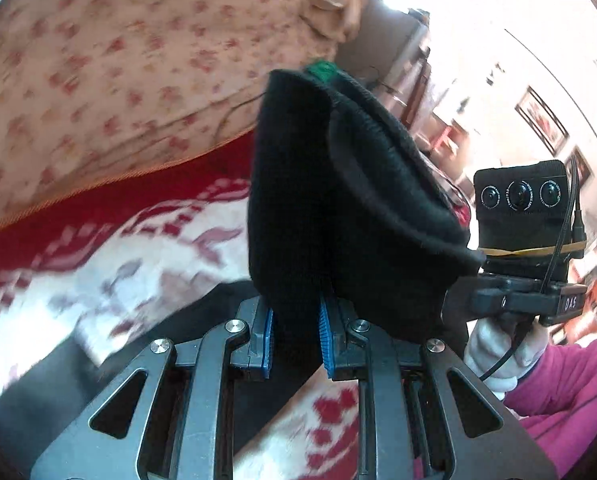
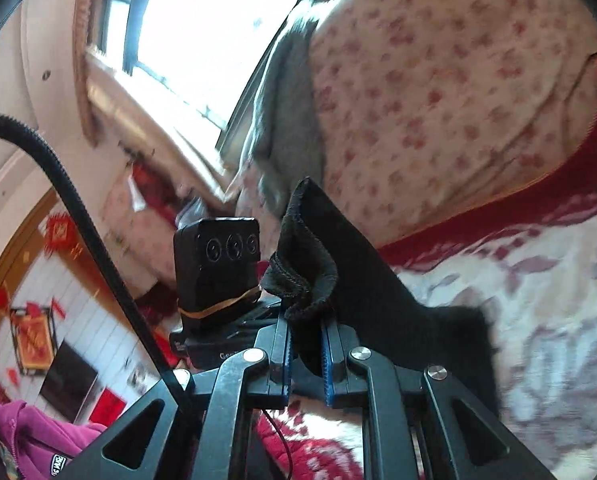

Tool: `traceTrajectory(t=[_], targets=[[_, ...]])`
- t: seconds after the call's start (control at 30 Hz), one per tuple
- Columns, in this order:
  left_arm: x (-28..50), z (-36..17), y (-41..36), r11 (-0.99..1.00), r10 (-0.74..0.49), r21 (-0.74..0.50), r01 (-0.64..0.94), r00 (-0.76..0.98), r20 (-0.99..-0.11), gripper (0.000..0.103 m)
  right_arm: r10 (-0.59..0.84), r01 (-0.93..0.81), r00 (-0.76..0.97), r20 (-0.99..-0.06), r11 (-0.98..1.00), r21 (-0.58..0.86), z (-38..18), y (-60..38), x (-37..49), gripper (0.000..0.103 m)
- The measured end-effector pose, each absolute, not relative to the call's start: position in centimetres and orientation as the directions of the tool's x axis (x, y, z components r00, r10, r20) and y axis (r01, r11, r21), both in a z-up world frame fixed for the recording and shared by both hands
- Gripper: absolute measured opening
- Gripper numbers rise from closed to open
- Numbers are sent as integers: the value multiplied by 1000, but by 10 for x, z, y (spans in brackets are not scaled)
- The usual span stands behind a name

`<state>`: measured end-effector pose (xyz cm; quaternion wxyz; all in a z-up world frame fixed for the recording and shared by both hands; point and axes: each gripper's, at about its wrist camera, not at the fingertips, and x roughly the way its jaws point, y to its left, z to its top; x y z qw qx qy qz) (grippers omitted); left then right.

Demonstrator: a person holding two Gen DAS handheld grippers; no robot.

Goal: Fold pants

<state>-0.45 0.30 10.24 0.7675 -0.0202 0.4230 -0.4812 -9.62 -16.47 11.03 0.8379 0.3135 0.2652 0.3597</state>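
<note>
— Pants (image 1: 338,208) hang lifted over the bed (image 1: 146,280); left gripper (image 1: 296,336) and right gripper (image 2: 304,356) each pinch the black cloth.

— Fold step, I think; next lay it flat.

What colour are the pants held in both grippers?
Black pants, clearest in the left wrist view.

- My left gripper (image 1: 296,334) has its blue pads (image 1: 325,336) pinched close on black fabric (image 1: 318,216), which stands up between the jaws.
- My right gripper (image 2: 304,354) is likewise clamped on a hemmed edge of that fabric.
- A white-gloved hand (image 1: 498,354) with a magenta sleeve (image 1: 570,392) carries the right gripper's handle.
</note>
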Motion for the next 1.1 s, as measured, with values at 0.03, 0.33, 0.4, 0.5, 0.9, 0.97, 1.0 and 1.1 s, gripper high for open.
traceTrajectory(t=[0.03,0.33,0.4,0.5,0.9,0.97,1.0,1.1], targets=[[-5,98,14,553,-750,-440,708,192,-633,18,784,-443,577,-228,535,719,105,-153,-91,11],[-2,30,137,797,-562,-408,446,299,-771,22,860,-438,363,-359,497,749,31,-44,-35,10],[-4,26,162,850,-495,-363,381,346,-797,22,860,-442,336,-384,504,742,20,-27,-30,10],[-7,23,197,880,-467,-376,289,391,-793,22,856,-465,316,-408,515,721,11,-6,-30,11],[-34,29,220,777,-621,-608,164,358,-697,64,776,-479,410,-480,631,610,52,-77,-59,47],[-36,32,217,759,-636,-634,147,375,-675,73,718,-444,470,-513,694,566,57,-98,-55,49],[-36,32,216,757,-637,-638,143,376,-673,73,695,-418,492,-524,716,558,57,-108,-50,49],[-38,34,214,778,-611,-615,128,381,-694,73,695,-383,498,-519,713,587,54,-122,-40,49]])
